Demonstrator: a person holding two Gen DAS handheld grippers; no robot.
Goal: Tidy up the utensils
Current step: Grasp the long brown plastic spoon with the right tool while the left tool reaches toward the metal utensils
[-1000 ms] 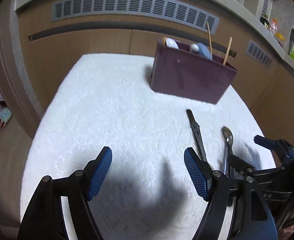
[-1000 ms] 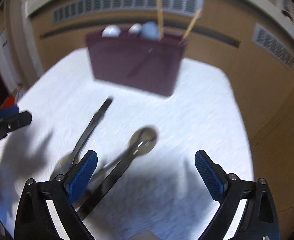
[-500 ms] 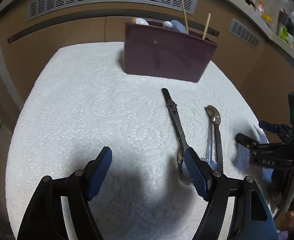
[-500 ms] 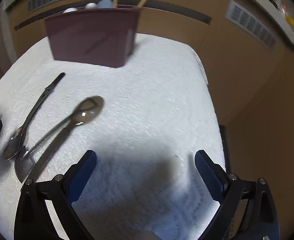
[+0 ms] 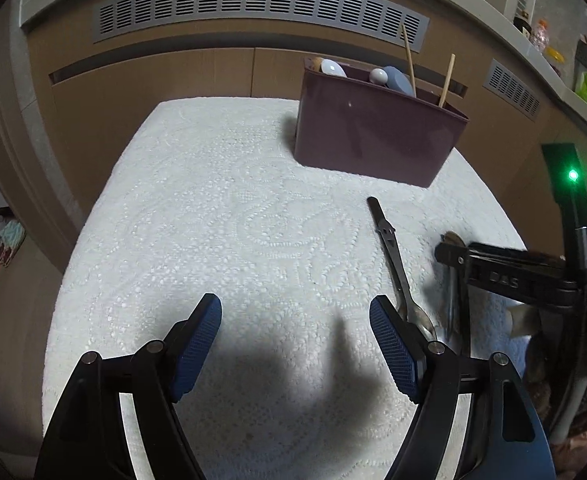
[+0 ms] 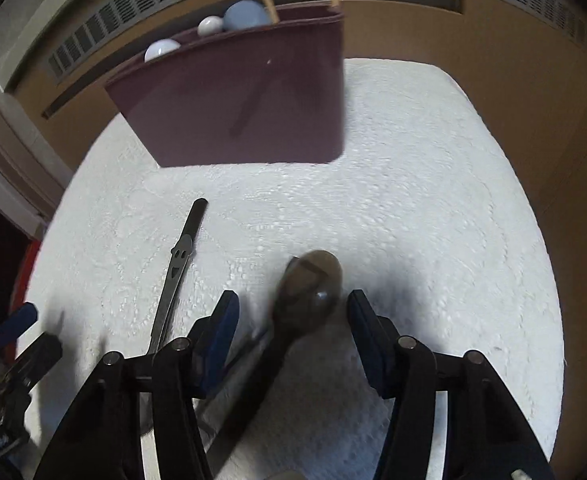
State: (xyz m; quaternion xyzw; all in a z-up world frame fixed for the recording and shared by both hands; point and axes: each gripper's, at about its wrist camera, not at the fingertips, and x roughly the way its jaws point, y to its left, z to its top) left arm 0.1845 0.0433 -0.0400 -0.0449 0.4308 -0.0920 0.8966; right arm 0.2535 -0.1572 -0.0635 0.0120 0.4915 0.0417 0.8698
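A dark maroon utensil holder stands at the back of a white textured mat; it also shows in the right wrist view, holding spoons and two chopsticks. A metal spoon with a smiley handle lies on the mat, also seen in the right wrist view. A second spoon lies with its bowl between my right gripper's open jaws, which straddle it. My left gripper is open and empty over bare mat, left of the spoons. The right gripper shows at the right of the left wrist view.
Wooden cabinet fronts with grey vent grilles run behind the mat. A counter with bottles is at the far right. The mat's edges drop off left and right. Another utensil handle lies under the right gripper.
The right gripper swung left and came down over the loose spoon, its jaws narrowing around the bowl. The left gripper drew back a little and stayed open.
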